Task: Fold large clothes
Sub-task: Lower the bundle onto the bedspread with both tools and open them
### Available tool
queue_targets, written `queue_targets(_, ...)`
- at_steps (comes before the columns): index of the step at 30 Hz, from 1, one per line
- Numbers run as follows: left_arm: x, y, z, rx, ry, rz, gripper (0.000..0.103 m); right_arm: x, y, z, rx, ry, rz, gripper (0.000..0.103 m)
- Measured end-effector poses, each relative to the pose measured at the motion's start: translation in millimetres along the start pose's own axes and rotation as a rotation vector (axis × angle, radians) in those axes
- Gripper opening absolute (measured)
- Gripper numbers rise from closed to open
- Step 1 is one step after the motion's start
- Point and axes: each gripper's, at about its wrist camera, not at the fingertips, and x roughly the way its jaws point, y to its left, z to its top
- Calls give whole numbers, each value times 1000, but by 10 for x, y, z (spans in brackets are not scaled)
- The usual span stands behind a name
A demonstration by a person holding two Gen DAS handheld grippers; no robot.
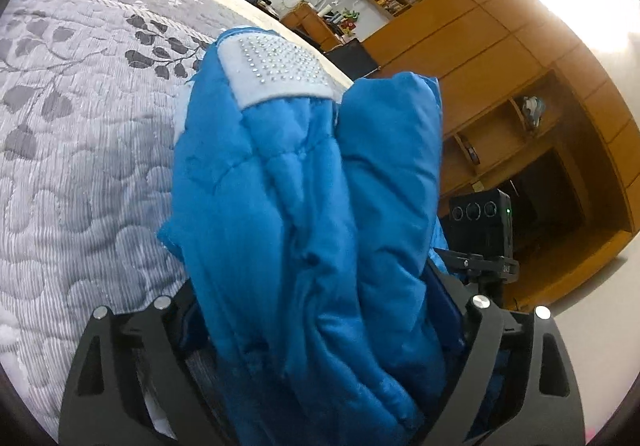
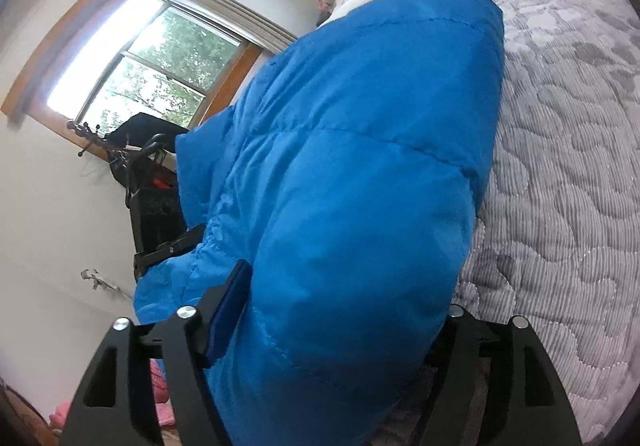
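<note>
Over bed (image 1: 80, 126): blue jacket (image 1: 304, 206) w/ unlettered rhinestone patch (image 1: 276, 66)

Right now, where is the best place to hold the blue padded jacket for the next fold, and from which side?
Keep both grips on the blue padded jacket: each gripper already clamps a thick quilted bunch. The left gripper holds below the studded pale patch; the right gripper holds a plain panel. Come from the bed's edge, probably along the stitched seams.

Padded jacket (image 1: 304, 206) showing bright blue, pale blue patch (image 1: 276, 66) carrying silver stud grid. Bedspread (image 1: 80, 126) showing grey quilting, dark leaf print. Cabinets (image 1: 500, 58) appearing honey-brown. Gripper frames showing black.
</note>
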Motion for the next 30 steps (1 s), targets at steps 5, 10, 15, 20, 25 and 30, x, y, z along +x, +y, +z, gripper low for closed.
queue_targets(5, -347, -69, -82, 20, -35, 70, 87, -122, 186, -58, -31, -37, -144, 86)
queue_targets(10, -882, -292, -179, 79, -118, 150, 87, -421, 379, -230, -63, -94, -274, 87)
queue_targets(15, -1143, -719, -312, 124, -130, 77, 87, -619, 638, -462, -99, -125, -287, 87)
queue_targets(20, -938, -1038, -399, 162, -36, 77, 86, -651, 797, -617, -122, -137, -278, 87)
queue_targets(25, -733, -922, -358, 158, 23, 132, 40, -666, 962, -708, -155, -144, -265, 87)
queue_targets(30, -913, -791, -475, 130, 11, 71, 10, -662, 1082, -775, -183, -139, -262, 87)
